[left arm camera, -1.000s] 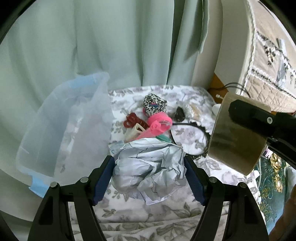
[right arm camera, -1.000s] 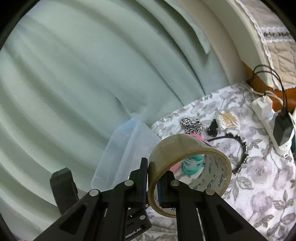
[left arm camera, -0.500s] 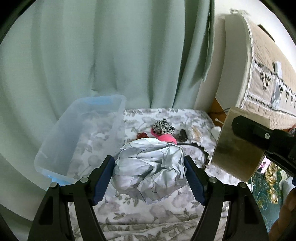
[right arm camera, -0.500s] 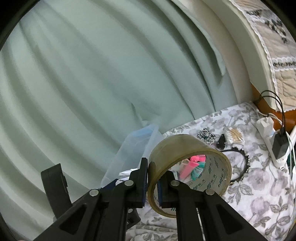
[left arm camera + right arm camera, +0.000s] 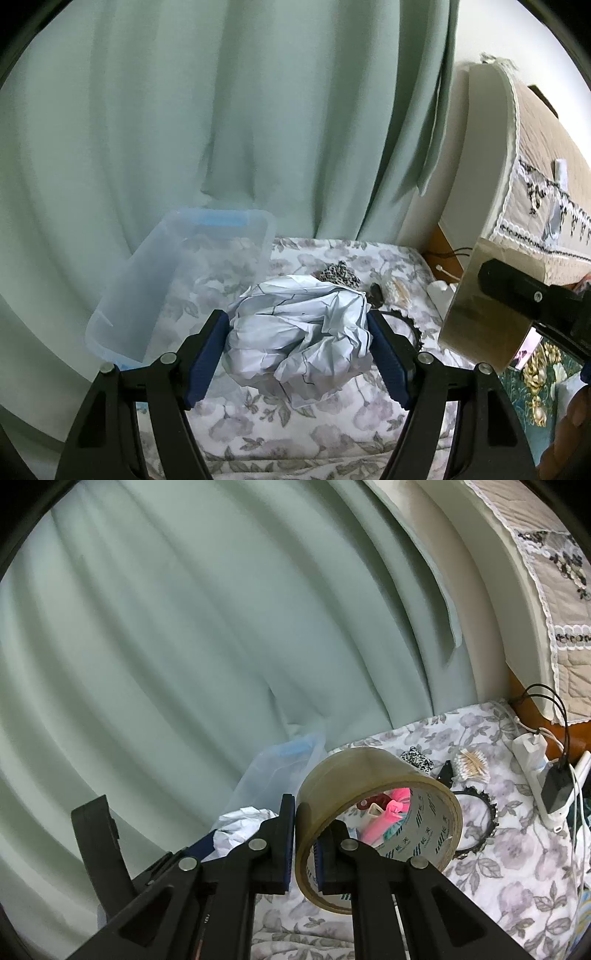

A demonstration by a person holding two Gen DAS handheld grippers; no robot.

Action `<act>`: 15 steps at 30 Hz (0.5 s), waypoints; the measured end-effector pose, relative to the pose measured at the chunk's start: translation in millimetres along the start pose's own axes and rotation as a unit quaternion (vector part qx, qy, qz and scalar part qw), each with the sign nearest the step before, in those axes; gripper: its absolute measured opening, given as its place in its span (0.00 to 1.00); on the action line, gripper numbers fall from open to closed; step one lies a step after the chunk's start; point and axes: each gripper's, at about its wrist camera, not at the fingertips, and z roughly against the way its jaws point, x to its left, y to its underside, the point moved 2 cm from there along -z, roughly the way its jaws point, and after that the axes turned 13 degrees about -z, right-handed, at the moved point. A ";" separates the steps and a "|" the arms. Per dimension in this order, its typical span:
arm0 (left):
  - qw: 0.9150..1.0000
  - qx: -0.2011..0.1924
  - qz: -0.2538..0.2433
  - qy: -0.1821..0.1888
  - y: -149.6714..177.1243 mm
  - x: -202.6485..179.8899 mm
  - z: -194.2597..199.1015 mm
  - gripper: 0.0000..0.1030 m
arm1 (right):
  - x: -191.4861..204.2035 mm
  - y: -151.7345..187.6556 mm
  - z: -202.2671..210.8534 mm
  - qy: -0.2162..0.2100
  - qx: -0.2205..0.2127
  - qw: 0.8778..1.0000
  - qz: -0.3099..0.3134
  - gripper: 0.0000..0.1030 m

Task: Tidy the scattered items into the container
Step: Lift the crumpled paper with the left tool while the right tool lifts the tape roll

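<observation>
Now lifted well clear of the floral bedspread (image 5: 280, 435), with the crumpled paper ball (image 5: 299, 332) carried up between the jaws of the left gripper (image 5: 295, 354). Clear plastic container (image 5: 184, 280), earlier close beside the left jaw and looming large, now farther ahead and lower, its whole rim in view. Pink clip (image 5: 391, 812) and red clip (image 5: 369, 801) now hidden behind the paper from the left wrist, seen only through the tape roll (image 5: 376, 823) ahead of the right gripper (image 5: 306, 849), likewise raised. More green curtain (image 5: 221, 129) above both sets of jaws.
</observation>
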 end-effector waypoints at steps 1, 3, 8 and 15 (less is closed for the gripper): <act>1.000 -0.001 0.002 -0.001 -0.8 3.8 0.4 0.74 | 1.7 -0.2 -1.0 0.001 0.000 1.000 0.003 0.10; 1.000 -0.003 0.006 -0.003 -2.3 10.4 1.0 0.74 | 6.1 -0.7 -3.3 0.003 0.000 1.000 0.008 0.10; 1.000 -0.007 0.016 -0.010 -4.2 29.0 1.1 0.74 | 17.5 -2.6 -11.6 0.005 0.003 1.000 0.018 0.10; 0.999 -0.003 0.035 -0.021 -2.6 58.7 -2.7 0.74 | 35.0 -1.5 -28.5 0.009 0.017 0.999 0.035 0.10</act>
